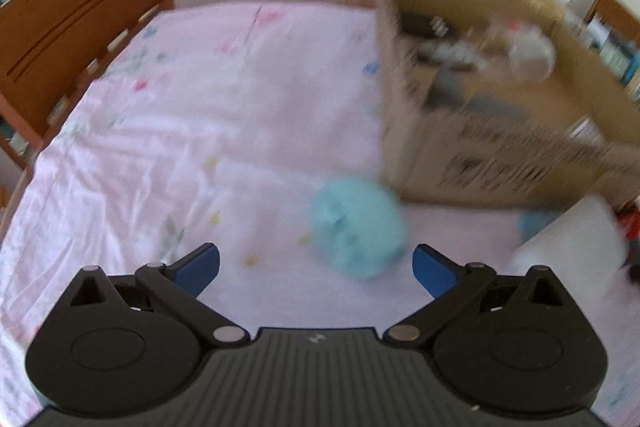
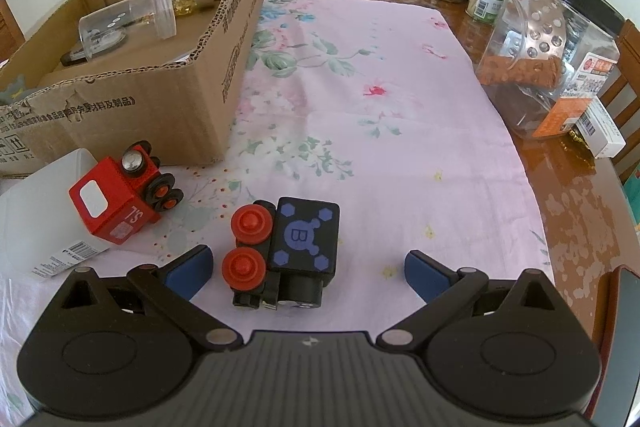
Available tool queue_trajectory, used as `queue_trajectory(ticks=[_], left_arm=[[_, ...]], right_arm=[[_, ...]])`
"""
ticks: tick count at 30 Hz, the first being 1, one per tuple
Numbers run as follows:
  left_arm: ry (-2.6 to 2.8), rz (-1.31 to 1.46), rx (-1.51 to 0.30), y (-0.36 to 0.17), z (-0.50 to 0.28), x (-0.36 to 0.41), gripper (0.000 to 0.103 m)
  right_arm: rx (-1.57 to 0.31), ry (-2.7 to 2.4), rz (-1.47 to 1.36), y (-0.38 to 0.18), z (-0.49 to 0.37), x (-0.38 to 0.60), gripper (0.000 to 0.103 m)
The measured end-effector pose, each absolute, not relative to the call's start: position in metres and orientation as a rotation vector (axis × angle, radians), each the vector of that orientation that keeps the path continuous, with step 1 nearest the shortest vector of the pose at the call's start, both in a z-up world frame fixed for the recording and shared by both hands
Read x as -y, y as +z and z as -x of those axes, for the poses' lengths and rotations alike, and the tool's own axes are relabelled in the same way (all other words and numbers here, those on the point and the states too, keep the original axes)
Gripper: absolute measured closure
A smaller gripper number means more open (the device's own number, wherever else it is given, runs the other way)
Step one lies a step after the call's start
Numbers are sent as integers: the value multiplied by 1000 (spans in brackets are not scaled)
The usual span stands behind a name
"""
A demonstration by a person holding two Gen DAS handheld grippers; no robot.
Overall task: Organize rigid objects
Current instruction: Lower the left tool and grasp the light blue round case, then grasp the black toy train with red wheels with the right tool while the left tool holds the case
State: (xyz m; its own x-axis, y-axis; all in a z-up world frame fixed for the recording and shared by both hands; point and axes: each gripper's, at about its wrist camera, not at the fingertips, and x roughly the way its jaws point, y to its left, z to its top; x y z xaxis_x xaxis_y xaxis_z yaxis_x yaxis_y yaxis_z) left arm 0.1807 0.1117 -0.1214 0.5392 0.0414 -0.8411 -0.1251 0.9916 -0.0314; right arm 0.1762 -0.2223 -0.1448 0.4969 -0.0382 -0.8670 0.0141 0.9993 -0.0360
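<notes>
Black toy train [image 2: 294, 251] on its side, red wheels, both grippers' fingers [image 2: 188, 269] apart

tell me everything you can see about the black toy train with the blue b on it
The black toy train is a small blocky engine, wood or plastic by its look, tipped on its side on the pink floral cloth. Its upward face bears a blue circled B with hexagons. Two red wheels face left. It lies between the open jaws of the right gripper, touching neither, apart from the red train.
</notes>
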Motion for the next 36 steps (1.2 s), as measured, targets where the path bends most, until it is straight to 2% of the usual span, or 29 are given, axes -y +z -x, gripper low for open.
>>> queue_trajectory(ticks=[2, 3, 4, 6, 11, 15, 27, 31, 36], left_arm=[[78, 115, -984, -119, -185, -106, 5], [74, 118, -982, -119, -188, -103, 12], [69, 117, -987, -120, -190, -100, 24], [67, 113, -1015, -125, -195, -94, 33], [108, 105, -990, -126, -199, -89, 34], [124, 75, -986, -126, -199, -89, 49], [-64, 11, -1016, -121, -166, -87, 50], [-63, 22, -1020, -121, -159, -86, 42], [-47, 23, -1016, -122, -158, -84, 36]], right_arm=[[-1049, -29, 27, -145, -176, 222, 0], [-1049, -27, 27, -145, -176, 222, 0], [-1049, -26, 28, -145, -176, 222, 0], [-1048, -23, 30, -144, -176, 222, 0], [-1045, -23, 30, -144, -176, 222, 0], [-1043, -8, 38, -144, -176, 222, 0], [-1015, 221, 197, -132, -173, 215, 0], [-998, 339, 254, -127, -191, 216, 0], [-1091, 492, 261, -133, -207, 213, 0]])
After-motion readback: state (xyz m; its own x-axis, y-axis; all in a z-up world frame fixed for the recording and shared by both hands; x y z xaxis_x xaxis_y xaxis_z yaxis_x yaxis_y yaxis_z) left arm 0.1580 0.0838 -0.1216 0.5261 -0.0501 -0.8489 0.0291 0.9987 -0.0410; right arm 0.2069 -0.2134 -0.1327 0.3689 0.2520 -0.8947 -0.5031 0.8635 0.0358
